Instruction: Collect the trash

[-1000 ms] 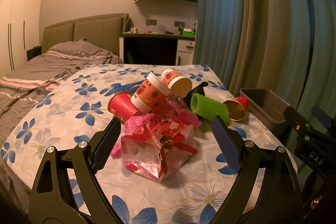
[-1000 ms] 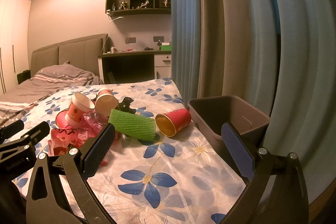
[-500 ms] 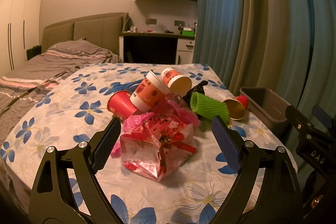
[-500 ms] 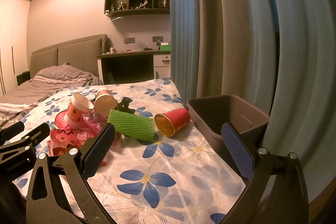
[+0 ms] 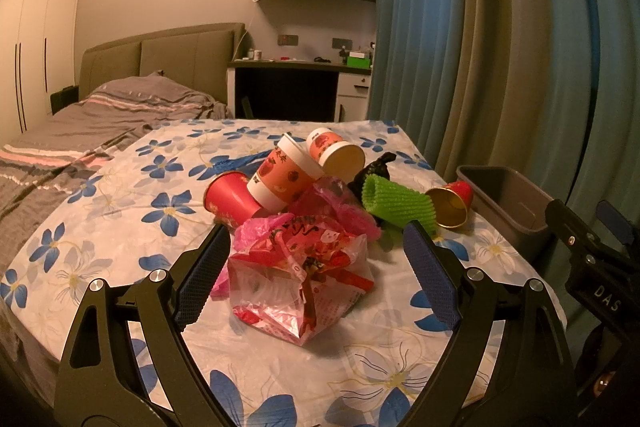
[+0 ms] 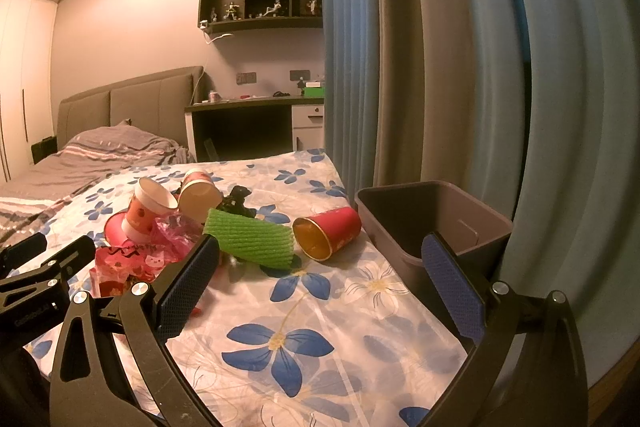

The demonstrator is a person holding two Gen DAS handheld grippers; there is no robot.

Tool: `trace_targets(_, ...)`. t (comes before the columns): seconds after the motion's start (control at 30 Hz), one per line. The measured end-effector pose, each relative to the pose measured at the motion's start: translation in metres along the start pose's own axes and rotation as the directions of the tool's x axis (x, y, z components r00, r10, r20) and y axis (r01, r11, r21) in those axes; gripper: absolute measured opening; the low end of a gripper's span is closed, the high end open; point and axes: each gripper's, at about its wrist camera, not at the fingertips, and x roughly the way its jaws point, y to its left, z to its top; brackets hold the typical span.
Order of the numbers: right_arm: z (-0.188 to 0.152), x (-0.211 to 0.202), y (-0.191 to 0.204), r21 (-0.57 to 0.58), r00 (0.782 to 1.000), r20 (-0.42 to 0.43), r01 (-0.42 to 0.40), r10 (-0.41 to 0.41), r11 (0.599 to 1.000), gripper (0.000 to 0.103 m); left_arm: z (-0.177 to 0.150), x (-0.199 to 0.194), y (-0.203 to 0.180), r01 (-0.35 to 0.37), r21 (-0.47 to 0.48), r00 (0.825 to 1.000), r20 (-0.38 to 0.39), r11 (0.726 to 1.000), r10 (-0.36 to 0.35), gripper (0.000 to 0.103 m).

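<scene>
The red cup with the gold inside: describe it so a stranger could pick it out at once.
Find the grey bin at the curtain-side edge of the floral bedspread. Just beside it, next to the green foam net sleeve, lies the red cup with the gold inside. It alone among the cups has a shiny gold lining, and it lies apart from the pile.

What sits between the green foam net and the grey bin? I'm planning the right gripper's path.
A red paper cup with a gold inside lies on its side between the green foam net and the grey bin, mouth toward the camera. The right wrist view shows it best.
</scene>
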Motion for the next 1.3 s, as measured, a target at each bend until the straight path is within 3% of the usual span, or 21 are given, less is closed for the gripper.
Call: trace_targets(1.3,-0.0002,0.0001,-0.0031,0.005,1.0,0.004,-0.002,0.002,1.0,0.098,-0.0004,-0.0003,-0.0003,0.011,-0.006,1.0,0.009,1.0,-0.011,0.087)
